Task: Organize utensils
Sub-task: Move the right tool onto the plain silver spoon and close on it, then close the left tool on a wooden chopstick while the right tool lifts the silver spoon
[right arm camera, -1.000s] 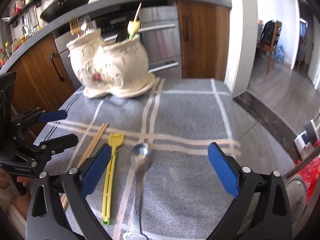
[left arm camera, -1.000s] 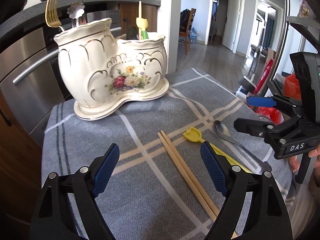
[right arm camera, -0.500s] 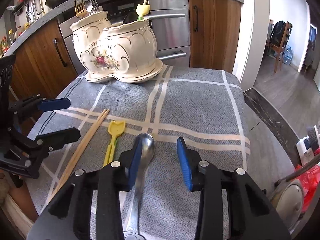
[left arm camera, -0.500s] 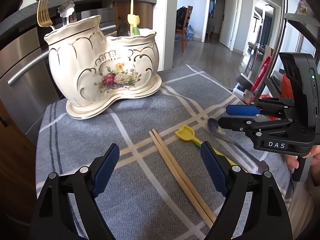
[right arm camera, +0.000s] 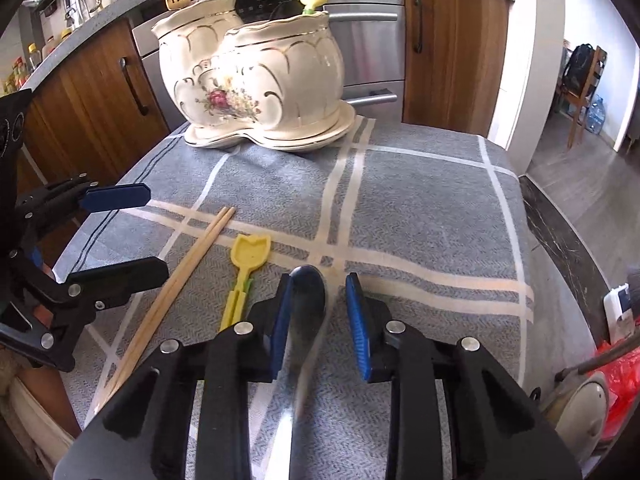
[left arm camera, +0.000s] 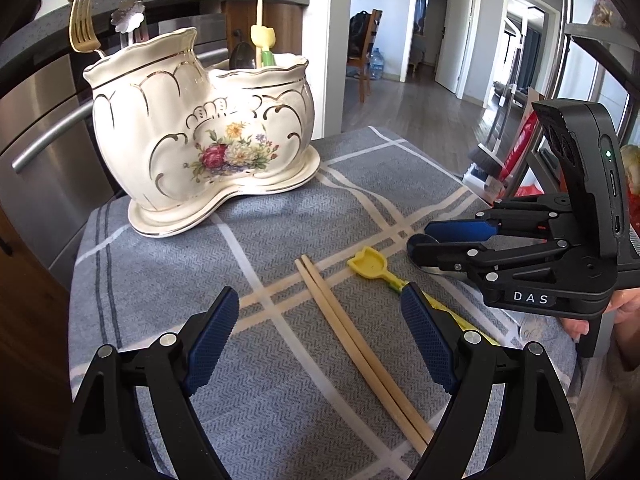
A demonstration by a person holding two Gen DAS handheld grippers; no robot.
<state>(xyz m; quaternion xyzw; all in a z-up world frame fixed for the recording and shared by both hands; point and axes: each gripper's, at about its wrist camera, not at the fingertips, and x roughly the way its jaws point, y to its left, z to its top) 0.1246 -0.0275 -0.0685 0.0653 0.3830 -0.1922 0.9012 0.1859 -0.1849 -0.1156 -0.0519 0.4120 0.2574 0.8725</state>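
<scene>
Spoon (right arm camera: 306,304) lies on the grey checked cloth (right arm camera: 420,208) that covers the bench, its bowl pointing toward the holder, and my right claw (right arm camera: 320,318) is down around it. The jaws are closing, with the spoon's bowl between the blue pads (right arm camera: 357,326); the left pad sits against the bowl's edge, while a sliver of cloth shows between the bowl and the right pad, so I have no grip on it yet.

Just left of the spoon lies the yellow scoop (right arm camera: 246,270), its tulip-shaped head pointing the same way. Left of that, a pair of wooden chopsticks (right arm camera: 180,276) lie side by side, touching each other, slanting across a pale stripe of the cloth.

My left claw (left arm camera: 320,338) hangs above the cloth with its jaws spread wide and nothing in them; from its camera the chopsticks run between its pads, lying flat on the cloth below.

At the far end of the cloth stands the cream ceramic holder (left arm camera: 200,132), painted with flowers and gold scrolls, on its matching base. Its taller compartment holds a gold fork (left arm camera: 82,26) and a silver handle with a flower-shaped end (left arm camera: 127,18). The lower compartment holds another yellow scoop (left arm camera: 262,36) and a dark spoon (left arm camera: 242,56).
</scene>
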